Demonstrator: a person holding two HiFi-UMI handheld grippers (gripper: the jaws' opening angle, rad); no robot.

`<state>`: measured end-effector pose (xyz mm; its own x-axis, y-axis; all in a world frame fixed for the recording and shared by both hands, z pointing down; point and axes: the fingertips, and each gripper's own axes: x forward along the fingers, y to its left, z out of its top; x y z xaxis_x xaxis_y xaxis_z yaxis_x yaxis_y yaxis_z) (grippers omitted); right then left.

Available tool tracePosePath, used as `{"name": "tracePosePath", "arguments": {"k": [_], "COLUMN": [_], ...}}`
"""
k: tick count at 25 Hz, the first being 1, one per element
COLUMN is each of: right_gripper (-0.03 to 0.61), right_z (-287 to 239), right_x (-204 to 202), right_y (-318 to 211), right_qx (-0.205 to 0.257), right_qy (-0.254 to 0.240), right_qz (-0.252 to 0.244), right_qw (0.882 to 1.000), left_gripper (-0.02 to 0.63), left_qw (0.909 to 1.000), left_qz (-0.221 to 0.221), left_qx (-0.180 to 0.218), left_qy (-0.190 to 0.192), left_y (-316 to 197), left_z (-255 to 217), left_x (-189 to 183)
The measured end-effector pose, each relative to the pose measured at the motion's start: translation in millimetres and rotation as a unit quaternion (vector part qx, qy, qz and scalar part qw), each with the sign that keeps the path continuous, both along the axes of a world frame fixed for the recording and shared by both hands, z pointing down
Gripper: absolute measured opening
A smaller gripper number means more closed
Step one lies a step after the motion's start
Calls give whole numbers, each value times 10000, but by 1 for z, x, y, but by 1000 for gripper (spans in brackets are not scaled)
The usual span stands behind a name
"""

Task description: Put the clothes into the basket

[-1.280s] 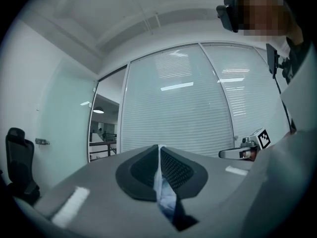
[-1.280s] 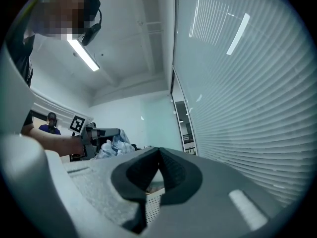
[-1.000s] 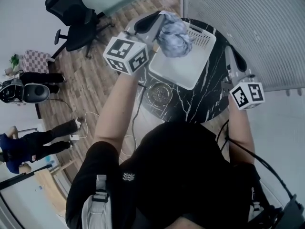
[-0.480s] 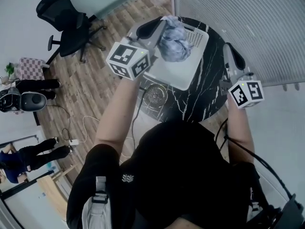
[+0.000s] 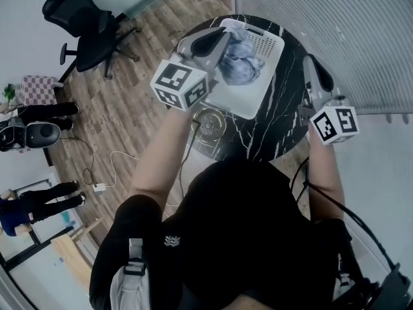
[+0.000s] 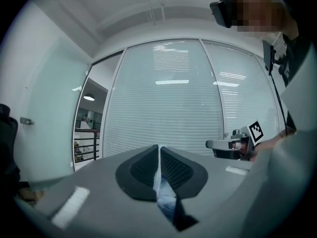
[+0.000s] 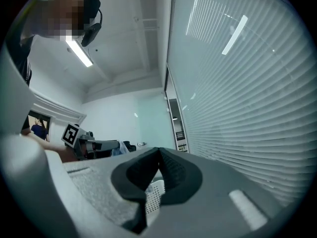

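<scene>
Hanging over the white basket, a blue-grey cloth sits clamped in the left tool; right tool closed.

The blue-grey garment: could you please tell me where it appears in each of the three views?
Head view: upper centre, the garment hangs from the left gripper over the basket.
Left gripper view: bottom centre, pinched between the shut jaws.
Right gripper view: probably the small pale patch left of centre, at the left gripper's tip.
Shared landmark: the slatted blinds.

Your L gripper & cloth cover part of basket; round obj beside it too small to ID.
</scene>
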<state>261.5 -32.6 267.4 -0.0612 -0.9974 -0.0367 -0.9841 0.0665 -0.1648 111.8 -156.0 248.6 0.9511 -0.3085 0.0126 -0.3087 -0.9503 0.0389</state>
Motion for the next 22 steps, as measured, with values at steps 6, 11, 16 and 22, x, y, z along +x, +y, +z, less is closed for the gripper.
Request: {"name": "tracePosePath", "arguments": {"k": [6, 11, 16, 22], "right_gripper": [0, 0, 0, 0], "right_z": [12, 31, 43, 56], "right_x": [-1, 5, 3, 2], "right_y": [-3, -9, -11, -14], "right_qx": [-105, -236, -337, -461], "right_qy": [-42, -104, -153, -195], "right_qz": [10, 10, 0, 13], "right_qw": [9999, 9997, 9993, 9987], "left_gripper": [18, 18, 18, 18], "left_qw": [9999, 9995, 9988, 9974], "left_qz": [75, 129, 152, 245], "left_qx": [-83, -242, -376, -492], "left_qy": [-53, -173, -290, -465], "left_y": [3, 1, 0, 3], "left_z": [18, 45, 63, 88], "left_x": [4, 12, 13, 17]}}
